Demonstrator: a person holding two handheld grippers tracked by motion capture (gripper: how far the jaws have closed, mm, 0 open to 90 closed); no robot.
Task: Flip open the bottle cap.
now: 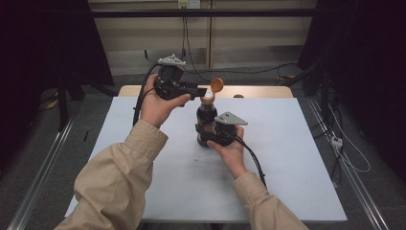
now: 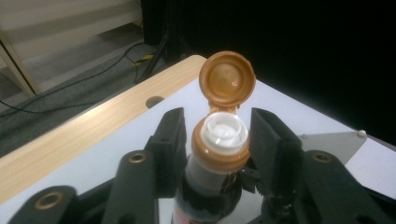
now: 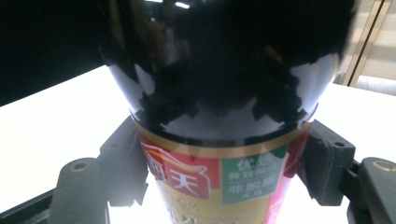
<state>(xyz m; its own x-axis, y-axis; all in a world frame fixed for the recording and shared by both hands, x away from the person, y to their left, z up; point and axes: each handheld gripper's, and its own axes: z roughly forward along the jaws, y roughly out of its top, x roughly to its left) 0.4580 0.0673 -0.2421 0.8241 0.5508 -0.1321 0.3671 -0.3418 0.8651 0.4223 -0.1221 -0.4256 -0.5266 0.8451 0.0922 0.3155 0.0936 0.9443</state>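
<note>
Left gripper [image 1: 205, 92] up at bottle neck, jaws apart either side of cap collar, not pinching. Orange flip lid [image 1: 217, 85] hinged open. Dark sauce bottle [image 1: 206, 116] upright mid-table, right gripper [image 1: 205, 135] clamped round its label – red/green/yellow, Chinese writing, "天" readable. White table [image 1: 287, 158], cables on floor beyond.

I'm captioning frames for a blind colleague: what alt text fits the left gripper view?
A dark sauce bottle with its orange flip cap hinged open, exposing a white spout, stands between the left gripper's black jaws, which are apart and clear of the neck.
</note>
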